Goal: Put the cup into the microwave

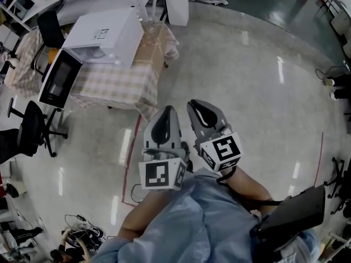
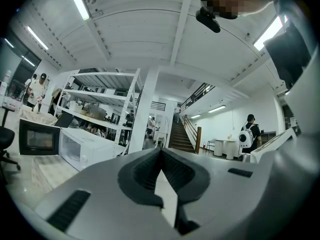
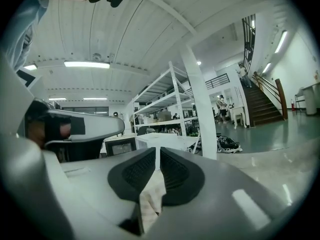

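Both the left tongs and the right tongs are pressed together on nothing, well apart from the bench at upper left, where what looks like the cup stands beside the microwave, so the step in hand is the approach, and the next move calls for spreading one pair round that cup.

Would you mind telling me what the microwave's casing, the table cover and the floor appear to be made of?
The microwave looks like painted sheet metal: smooth white, flat panels, crisp edges. The table cover is cloth, matt and checked, draping softly over the table's edge. The floor is likely polished concrete or a resin coat: pale and glossy, with streaks of reflected ceiling light.
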